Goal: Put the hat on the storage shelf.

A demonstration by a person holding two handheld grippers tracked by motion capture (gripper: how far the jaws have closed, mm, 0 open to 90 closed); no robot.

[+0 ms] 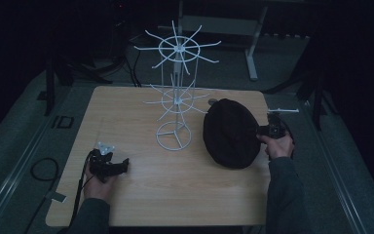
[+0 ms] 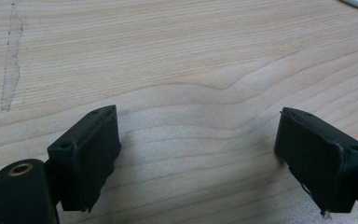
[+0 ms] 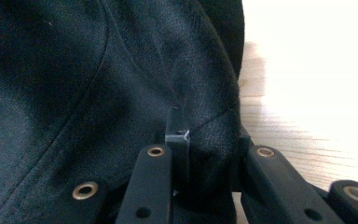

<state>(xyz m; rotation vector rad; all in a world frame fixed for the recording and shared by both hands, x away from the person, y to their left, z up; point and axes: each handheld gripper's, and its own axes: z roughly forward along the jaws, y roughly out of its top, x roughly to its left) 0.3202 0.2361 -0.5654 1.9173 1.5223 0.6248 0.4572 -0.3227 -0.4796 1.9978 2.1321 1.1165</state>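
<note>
Nearest the person, the left gripper (image 1: 108,165) rests on the pale wood-grain surface (image 1: 141,195) at its near left, its fingers (image 2: 91,156) spread wide with bare wood between them and nothing held.

Farther in, on the right, the right gripper (image 1: 269,130) has its fingers closed on the edge of a black fabric cap (image 1: 230,132); in the right gripper view the dark cloth (image 3: 98,79) is bunched between them. The cap stands tilted, its lower edge apparently at or just above the surface and its crown turned toward the middle of the surface.

Just beside the cap, toward the centre, stands a white wire display rack (image 1: 175,97) with a ring base and two tiers of radiating prongs. All the prongs that can be seen are bare, so the rack carries nothing, and there is no other container on the surface.

The step in hand looks like lifting the cap to hang it on the rack. The next move likely calls for raising it clear of the surface, carrying it leftward toward a prong and lowering it on without knocking the light rack over; the free left gripper could steady the base.
</note>
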